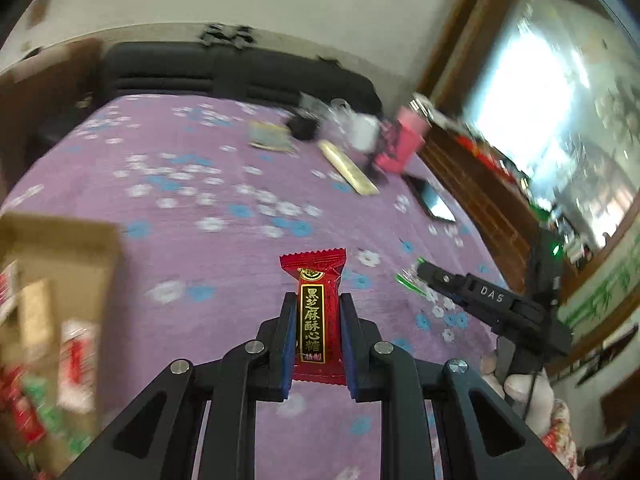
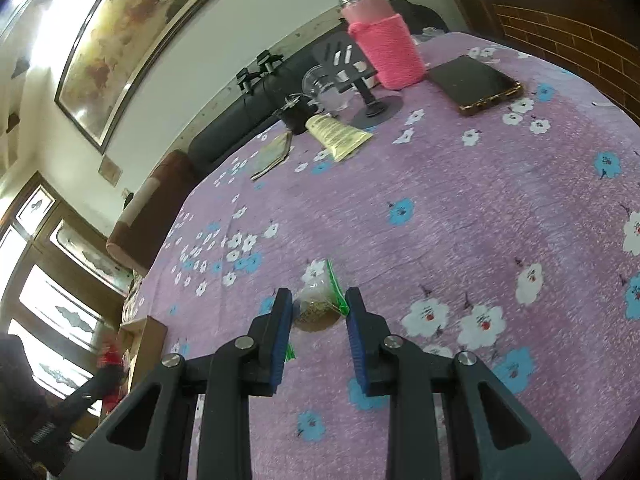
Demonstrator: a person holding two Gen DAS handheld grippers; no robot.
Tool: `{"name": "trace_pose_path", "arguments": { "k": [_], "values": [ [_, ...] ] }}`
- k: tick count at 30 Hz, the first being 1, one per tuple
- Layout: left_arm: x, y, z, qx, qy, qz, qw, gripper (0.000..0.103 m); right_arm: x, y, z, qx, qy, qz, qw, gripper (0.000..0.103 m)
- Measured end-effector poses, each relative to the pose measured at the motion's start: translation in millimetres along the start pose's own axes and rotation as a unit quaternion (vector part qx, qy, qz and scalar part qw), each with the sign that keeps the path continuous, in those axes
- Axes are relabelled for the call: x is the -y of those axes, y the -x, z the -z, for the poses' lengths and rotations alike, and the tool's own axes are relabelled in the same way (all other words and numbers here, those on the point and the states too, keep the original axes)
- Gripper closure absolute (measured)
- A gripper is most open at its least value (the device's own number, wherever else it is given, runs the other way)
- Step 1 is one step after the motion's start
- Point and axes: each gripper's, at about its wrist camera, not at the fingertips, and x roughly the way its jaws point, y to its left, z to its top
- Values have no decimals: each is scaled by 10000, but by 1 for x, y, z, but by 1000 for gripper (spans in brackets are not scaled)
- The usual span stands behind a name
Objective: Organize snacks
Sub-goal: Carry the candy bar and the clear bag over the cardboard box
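Note:
My left gripper [image 1: 313, 300] is shut on a red candy wrapper [image 1: 313, 312] with gold lettering and holds it above the purple flowered tablecloth [image 1: 208, 184]. A cardboard box [image 1: 60, 264] with several wrapped snacks stands at the left edge. My right gripper [image 2: 318, 300] is open over the cloth, its fingers on either side of a small clear packet with a green strip [image 2: 320, 304] holding a brown snack. The right gripper also shows in the left wrist view [image 1: 424, 270], beside the green-edged packet [image 1: 408, 280]. The box shows in the right wrist view [image 2: 146, 340] at the far left.
At the far side of the table stand a pink-sleeved bottle [image 2: 380, 40], a dark phone [image 2: 476, 82], a cream tube [image 2: 338, 132], a clear glass [image 2: 324, 88], a black phone stand [image 2: 372, 108] and a flat packet [image 2: 274, 154]. A dark sofa [image 2: 240, 120] lies beyond.

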Motion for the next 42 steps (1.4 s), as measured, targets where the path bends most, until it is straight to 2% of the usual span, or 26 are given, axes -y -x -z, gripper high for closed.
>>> {"name": "trace_pose_path", "arguments": {
  "k": [6, 11, 13, 17, 23, 32, 42],
  "values": [
    [-62, 64, 25, 433, 757, -380, 9955, 84, 0, -8, 11, -189, -77, 76, 9998, 77],
    [-107, 92, 49, 573, 1378, -547, 9873, 84, -3, -11, 15, -259, -97, 301, 9992, 77],
    [-117, 97, 54, 578, 1484, -567, 9856, 83, -9, -7, 16, -236, -22, 337, 9992, 77],
    [-130, 107, 61, 644, 1580, -571, 9837, 83, -31, 5, 20, -266, 193, 214, 9992, 77],
    [-141, 116, 66, 730, 1667, -476, 9822, 83, -93, 19, 24, -344, 852, -66, 9958, 77],
    [-158, 135, 70, 912, 1784, -325, 9792, 83, -198, 37, 33, -280, 1861, -548, 9806, 76],
    [-171, 165, 70, 1106, 1713, -251, 9787, 83, -260, 38, 52, -357, 2425, -739, 9667, 76]
  ]
}}
